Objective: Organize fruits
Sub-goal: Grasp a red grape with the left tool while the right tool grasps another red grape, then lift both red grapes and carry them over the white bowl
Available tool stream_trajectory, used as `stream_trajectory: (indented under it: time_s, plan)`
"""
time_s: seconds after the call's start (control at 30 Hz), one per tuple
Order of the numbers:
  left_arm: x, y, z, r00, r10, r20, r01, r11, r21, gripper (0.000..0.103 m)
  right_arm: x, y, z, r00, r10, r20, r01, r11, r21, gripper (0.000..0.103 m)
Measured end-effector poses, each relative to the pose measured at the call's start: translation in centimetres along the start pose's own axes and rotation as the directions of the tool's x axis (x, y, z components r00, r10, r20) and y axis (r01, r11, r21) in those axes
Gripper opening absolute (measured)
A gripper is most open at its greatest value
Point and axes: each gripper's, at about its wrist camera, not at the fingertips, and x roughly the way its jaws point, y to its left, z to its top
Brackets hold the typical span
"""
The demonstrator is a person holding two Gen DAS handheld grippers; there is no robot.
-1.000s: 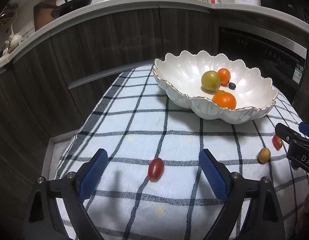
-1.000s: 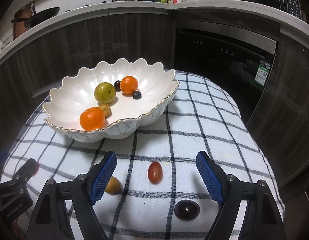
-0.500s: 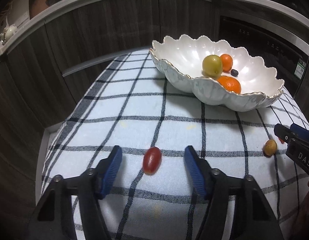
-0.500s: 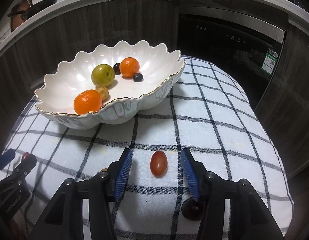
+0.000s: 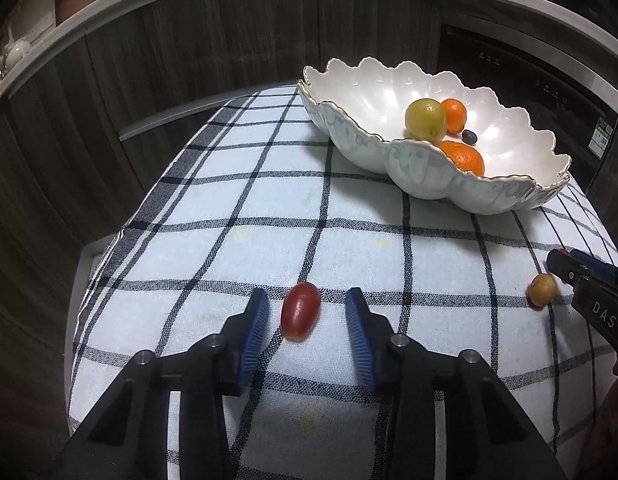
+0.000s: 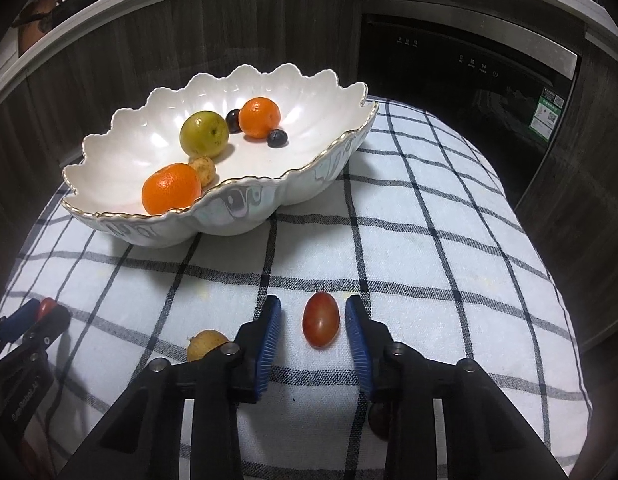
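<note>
A red grape tomato (image 5: 300,317) lies on the checked cloth between the blue pads of my left gripper (image 5: 307,304). Its jaws are closing, with a gap on each side of the fruit. My right gripper (image 6: 313,314) straddles a second red tomato (image 6: 321,320). Its jaws are closing too, and the right pad is almost touching. The white scalloped bowl (image 5: 429,184) (image 6: 237,208) behind holds two oranges, a green fruit, dark grapes and a small yellow fruit.
A small yellow-brown fruit (image 5: 541,289) (image 6: 205,344) lies on the cloth between the two grippers. A dark fruit (image 6: 379,420) is half hidden under my right gripper's right finger. Dark cabinets and an oven front stand behind the table, whose cloth edges drop away.
Both grippers' jaws have narrowed from wide apart to close around their tomatoes. Both views have tipped down a little, and the tomatoes have not moved on the cloth.
</note>
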Motion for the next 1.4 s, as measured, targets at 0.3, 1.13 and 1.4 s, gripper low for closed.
stream_trajectory:
  time_s: [0.3, 1.13, 1.4]
  plan:
    - [0.0, 0.0, 0.0, 1.0, -0.012, 0.001, 0.012, 1.0, 0.0, 0.027, 0.0, -0.1, 0.1, 1.0, 0.007, 0.0, -0.007, 1.0, 0.014, 0.02]
    - [-1.2, -0.1, 0.1, 1.0, -0.02, 0.016, 0.02, 1.0, 0.003, 0.019, -1.3, -0.1, 0.4, 0.999, 0.019, 0.034, -0.02, 1.0, 0.018, 0.02]
    - [-2.6, 0.0, 0.9, 0.999, -0.022, 0.047, 0.022, 1.0, 0.001, 0.019, -2.7, -0.2, 1.0, 0.997, 0.025, 0.067, -0.026, 0.999, 0.018, 0.02]
